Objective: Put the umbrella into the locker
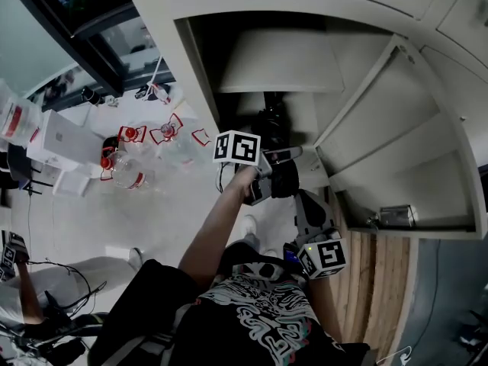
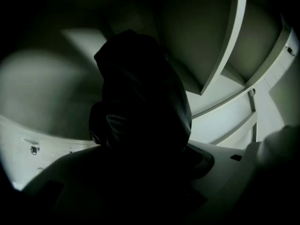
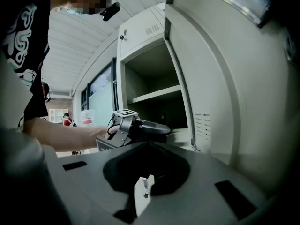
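Currently mid-insert: gripping the umbrella (image 1: 269, 119) (black, folded) in the left gripper (image 1: 276, 166), jaws clamped around its body. Showing only as a dark lump at the centre of the left gripper view, so reading the grip from the head view. Holding the right gripper (image 3: 143, 189) closed on nothing, back by the torso, at about 5 o'clock from the left one (farther hand, not in play).

Geometry that matters: pointing the umbrella's long axis from the jaws toward 12 o'clock in the head view, straight into the open locker (image 1: 200, 67), with the front end already past the opening and under the shelf (image 1: 267, 61). From the right gripper view: aimed at 3 o'clock, roughly level, into the compartment below that shelf. Door (image 1: 381, 128) swung out at 2 o'clock, off the path.

Can't tell whether touching the compartment floor yet (too dark underneath). Judging the task as most of the way there, not put down. Probably needs: push further toward 12 o'clock, lower, then let go. Watch for the rear end overhanging the sill or rolling out on release.
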A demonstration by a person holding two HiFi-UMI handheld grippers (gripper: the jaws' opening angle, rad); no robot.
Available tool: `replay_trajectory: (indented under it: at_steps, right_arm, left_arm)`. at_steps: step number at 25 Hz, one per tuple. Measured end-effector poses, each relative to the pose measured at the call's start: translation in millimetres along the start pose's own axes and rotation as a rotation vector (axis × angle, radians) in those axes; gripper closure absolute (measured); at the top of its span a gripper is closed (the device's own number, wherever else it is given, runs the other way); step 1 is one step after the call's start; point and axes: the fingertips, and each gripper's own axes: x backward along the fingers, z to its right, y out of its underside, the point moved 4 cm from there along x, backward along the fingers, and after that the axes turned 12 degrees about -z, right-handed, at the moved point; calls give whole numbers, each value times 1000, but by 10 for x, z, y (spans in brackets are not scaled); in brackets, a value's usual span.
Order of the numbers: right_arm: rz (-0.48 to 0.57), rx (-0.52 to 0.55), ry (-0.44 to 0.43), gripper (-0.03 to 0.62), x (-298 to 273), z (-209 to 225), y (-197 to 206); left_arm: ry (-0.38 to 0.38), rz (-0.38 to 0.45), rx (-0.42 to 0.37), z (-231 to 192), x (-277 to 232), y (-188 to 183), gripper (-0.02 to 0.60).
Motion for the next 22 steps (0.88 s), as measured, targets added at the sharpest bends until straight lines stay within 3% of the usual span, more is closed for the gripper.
replay_trajectory:
  at_steps: [9, 14, 22]
  right_arm:
    - [-54, 83, -82, 592, -64, -155, 257]
    - [-132, 127, -65, 592, -187, -163, 456]
    - [-107, 196, -54, 592, -279, -315, 291]
  left_arm:
    - [-7, -15, 46, -48, -82, -34, 297]
    - [0, -24, 60, -44, -95, -33, 297]
    - [34, -52, 67, -19, -37, -82, 274]
